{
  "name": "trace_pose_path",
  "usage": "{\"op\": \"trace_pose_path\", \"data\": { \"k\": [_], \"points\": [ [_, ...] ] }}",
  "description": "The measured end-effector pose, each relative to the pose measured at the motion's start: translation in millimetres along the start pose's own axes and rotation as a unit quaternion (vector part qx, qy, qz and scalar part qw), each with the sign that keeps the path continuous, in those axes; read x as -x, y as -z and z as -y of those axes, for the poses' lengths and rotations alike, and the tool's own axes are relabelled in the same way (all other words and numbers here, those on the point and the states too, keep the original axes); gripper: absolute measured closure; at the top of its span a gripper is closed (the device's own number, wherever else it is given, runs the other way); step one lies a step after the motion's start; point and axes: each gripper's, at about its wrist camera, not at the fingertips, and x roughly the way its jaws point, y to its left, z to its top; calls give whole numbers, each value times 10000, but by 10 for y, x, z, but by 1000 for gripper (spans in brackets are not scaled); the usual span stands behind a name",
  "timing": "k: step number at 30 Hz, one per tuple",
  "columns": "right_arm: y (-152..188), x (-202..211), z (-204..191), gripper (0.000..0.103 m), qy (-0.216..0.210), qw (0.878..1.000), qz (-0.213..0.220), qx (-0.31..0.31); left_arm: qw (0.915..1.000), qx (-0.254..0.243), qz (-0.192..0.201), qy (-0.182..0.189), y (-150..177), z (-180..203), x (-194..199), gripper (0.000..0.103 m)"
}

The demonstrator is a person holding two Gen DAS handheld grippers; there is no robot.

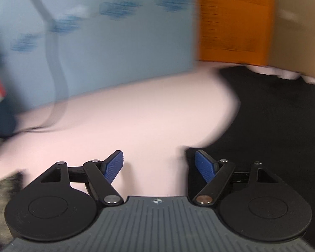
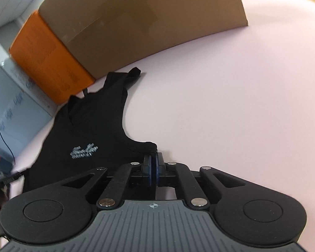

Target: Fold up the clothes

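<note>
The black sleeveless top point(image 2: 88, 138) lies flat toward the pink table's point(image 2: 231, 105) far edge, by the boxes; I judge it light, limp and best pinched at a hem or armhole corner. My right gripper point(image 2: 153, 163) is pressed together at the armhole edge, apparently nipping it; my left gripper point(image 1: 159, 166) is spread, holding nothing, its 2 pads point(image 1: 204, 166) over bare table beside the top.

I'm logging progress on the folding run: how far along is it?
Barely begun. The black garment lies spread on the pink table, no fold visible. In hand: the right gripper is shut at the garment's near corner, seemingly pinching it; the left gripper stands open over the table at its edge. All folding remains.
</note>
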Motion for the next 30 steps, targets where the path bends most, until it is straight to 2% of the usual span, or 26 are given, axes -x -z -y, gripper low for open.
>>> {"op": "trace_pose_path", "data": {
  "k": [2,4,5,6,7,9,11,13,16,20,24,27,30],
  "points": [
    [1,-10,-40,99,99,9999,37,16,9979,342,-8,-545,16,-150,76,22],
    [16,14,-41,91,134,9997,150,-137,9938,738,-146,-816,62,-346,173,22],
    [37,74,-56,71,234,9992,280,-131,9920,972,-214,-776,105,-461,243,22],
    [60,156,-83,40,396,9983,432,-58,9900,1189,-263,-708,164,-558,322,21],
    [96,248,-108,32,469,9972,590,17,9890,1319,-277,-611,241,-622,417,21],
    [206,455,-151,30,185,9965,800,161,9884,1432,-274,-417,400,-718,620,20],
    [324,641,-206,27,-89,9962,810,322,9902,1349,-262,-263,553,-701,830,20],
    [470,820,-282,24,-401,9954,733,470,9933,1135,-196,-70,685,-582,1033,20],
    [728,1009,-431,23,-798,9933,410,732,9974,646,-77,322,809,-320,1269,20],
    [1118,1120,-749,24,-776,9873,120,1380,9951,-161,154,966,851,140,1542,20],
    [1437,1103,-1009,25,-690,9807,-135,1826,9811,-720,258,1776,922,552,1725,20],
    [1651,1100,-1088,27,-559,9761,-292,2081,9747,-1233,-51,1866,1077,751,1711,20],
    [1851,1269,-981,26,-410,9743,-421,2174,9709,-1517,-165,1847,1328,667,1782,20]
  ]
}}
